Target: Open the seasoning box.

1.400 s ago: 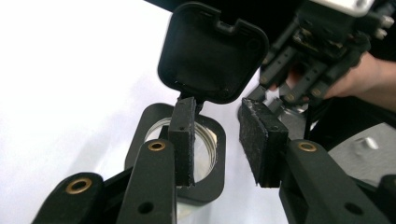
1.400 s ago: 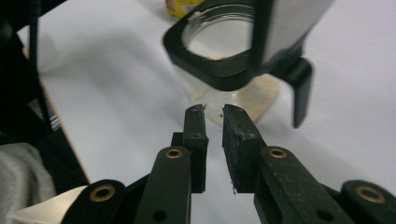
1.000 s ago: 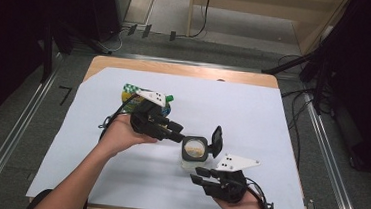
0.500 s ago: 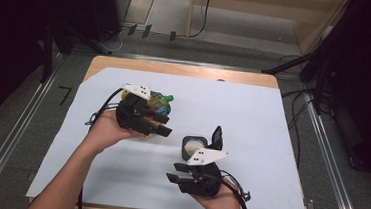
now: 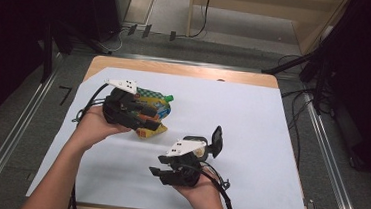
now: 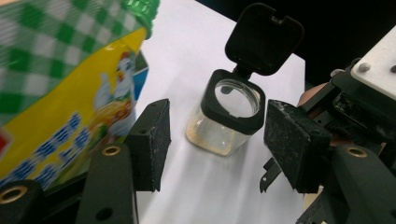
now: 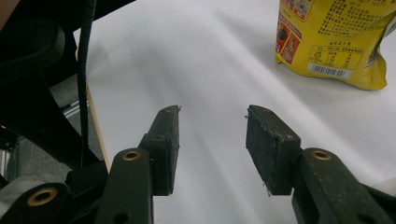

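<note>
Jaws wider (both), jar [image 6: 227,119] released

Yellow pouch [image 7: 332,39] carried print, none of it legible: blue characters on its front in the left gripper view [image 6: 51,140], too blurred to read, beside a cartoon chicken picture. Its back, in the right gripper view, had a barcode, small text blocks and a table, all too small to make out.
</note>
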{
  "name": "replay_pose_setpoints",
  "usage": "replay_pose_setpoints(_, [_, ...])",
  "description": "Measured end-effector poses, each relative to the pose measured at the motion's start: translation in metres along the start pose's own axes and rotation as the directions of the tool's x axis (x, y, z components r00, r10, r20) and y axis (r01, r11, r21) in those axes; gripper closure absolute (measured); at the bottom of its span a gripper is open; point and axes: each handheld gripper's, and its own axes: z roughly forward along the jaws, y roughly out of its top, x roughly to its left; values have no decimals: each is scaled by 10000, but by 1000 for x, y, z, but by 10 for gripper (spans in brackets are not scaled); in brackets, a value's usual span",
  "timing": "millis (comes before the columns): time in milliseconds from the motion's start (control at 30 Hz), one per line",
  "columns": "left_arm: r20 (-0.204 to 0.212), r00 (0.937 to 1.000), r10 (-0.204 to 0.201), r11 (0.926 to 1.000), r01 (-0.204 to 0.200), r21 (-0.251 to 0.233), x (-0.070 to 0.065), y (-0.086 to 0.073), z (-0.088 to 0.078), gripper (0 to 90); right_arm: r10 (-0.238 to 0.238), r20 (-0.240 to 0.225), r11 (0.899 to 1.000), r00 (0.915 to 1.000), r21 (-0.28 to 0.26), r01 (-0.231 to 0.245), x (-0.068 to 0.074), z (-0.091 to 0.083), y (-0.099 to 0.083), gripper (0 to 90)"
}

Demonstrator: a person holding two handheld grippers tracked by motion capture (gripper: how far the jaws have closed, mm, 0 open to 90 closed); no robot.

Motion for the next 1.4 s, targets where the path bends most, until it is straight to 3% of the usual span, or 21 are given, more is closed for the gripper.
replay_pose_setpoints(300, [-578, 9982, -161, 9999, 162, 24, 7, -9, -15, 429, -76, -78, 9999, 9999, -146, 75, 3, 9, -2, 537])
replay_pose_setpoints(700, [-1462, 9888, -316, 9994, 334, 105, 18, -25, -37, 448, -240, -117, 9997, 9996, 14, 240, 4, 14, -8, 535])
replay_pose_setpoints(1167, [-1853, 9800, -727, 9973, 724, -84, 30, -40, -59, 450, -305, -226, 9994, 9993, 124, 308, 5, 17, -11, 535])
replay_pose_setpoints(1400, [-2187, 9711, -953, 9954, 947, -135, 39, -46, -65, 447, -284, -243, 9995, 9993, 108, 286, 3, 18, -12, 535])
